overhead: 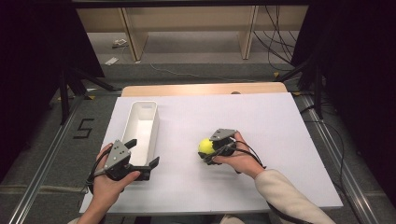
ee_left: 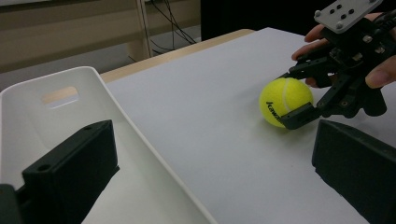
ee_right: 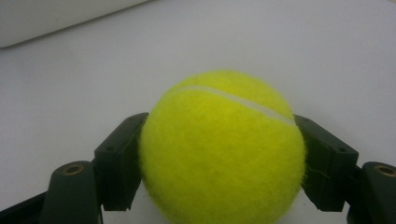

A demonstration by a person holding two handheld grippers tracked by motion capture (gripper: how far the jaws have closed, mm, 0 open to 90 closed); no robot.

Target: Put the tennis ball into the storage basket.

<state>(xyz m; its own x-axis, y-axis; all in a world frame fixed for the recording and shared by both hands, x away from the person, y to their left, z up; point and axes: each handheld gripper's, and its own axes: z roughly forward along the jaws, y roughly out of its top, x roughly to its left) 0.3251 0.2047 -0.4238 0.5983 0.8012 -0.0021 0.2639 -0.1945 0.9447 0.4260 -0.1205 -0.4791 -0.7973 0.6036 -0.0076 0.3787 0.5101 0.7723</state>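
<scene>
A yellow tennis ball (overhead: 206, 146) rests on the white board near the table's middle. My right gripper (overhead: 208, 149) is shut on it, one black pad (ee_right: 119, 158) pressing each side of the ball (ee_right: 224, 149). The left gripper view shows the same grip from the side: ball (ee_left: 285, 100) between the right gripper's (ee_left: 295, 95) jaws, touching the board. My left gripper (overhead: 142, 153) stands open at the near end of a white bin (overhead: 152, 109). One jaw is inside the bin and the other outside, with the bin's right wall (ee_left: 140, 140) between them, untouched.
The long white bin looks empty and runs away from me on the left of the white board (overhead: 280, 140). A wooden table edge (overhead: 201, 88) shows beyond the board. Dark stands and cables sit on the floor at both sides.
</scene>
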